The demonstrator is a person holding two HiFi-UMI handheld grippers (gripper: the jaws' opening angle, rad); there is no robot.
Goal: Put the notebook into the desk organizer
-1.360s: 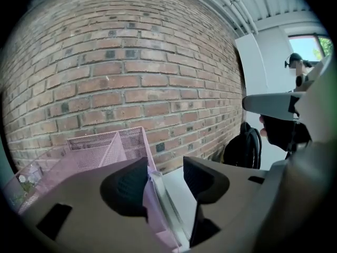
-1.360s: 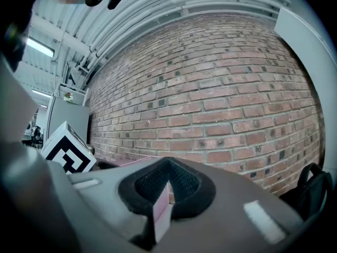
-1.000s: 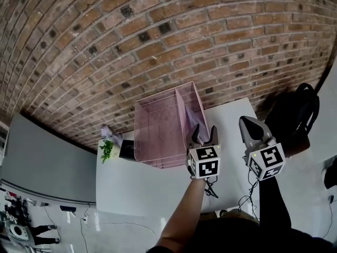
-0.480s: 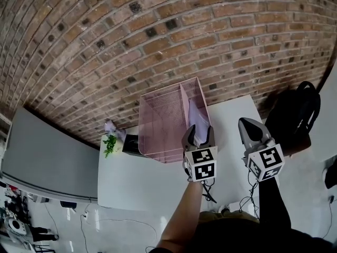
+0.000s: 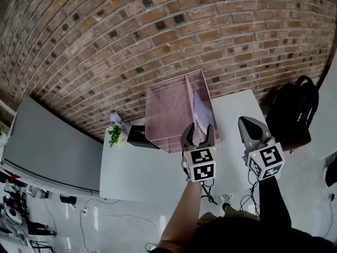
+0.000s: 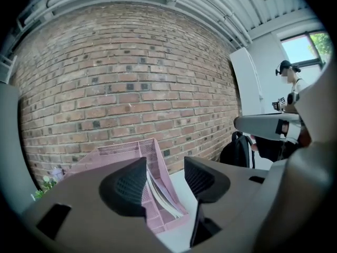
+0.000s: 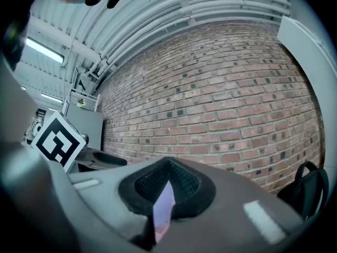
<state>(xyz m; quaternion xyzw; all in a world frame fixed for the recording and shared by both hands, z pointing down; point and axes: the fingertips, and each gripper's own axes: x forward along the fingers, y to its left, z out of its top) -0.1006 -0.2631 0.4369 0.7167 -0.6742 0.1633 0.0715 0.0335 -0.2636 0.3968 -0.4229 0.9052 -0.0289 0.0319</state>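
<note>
Notebook (image 5: pixel 202 108): stands tilted in the narrow right compartment of the pink mesh desk organizer (image 5: pixel 171 115), free of both grippers.
Desk organizer: sits on the white table (image 5: pixel 137 178), near the brick wall (image 5: pixel 158 30).
Left gripper (image 5: pixel 198 133): jaws wide apart with nothing between them, held just in front of the organizer.
Right gripper (image 5: pixel 250 126): jaws closed to a thin slit and gripping nothing, held beside the left gripper, clear of the organizer.
Backpack (image 5: pixel 295 109): black, off the table's right end.
</note>
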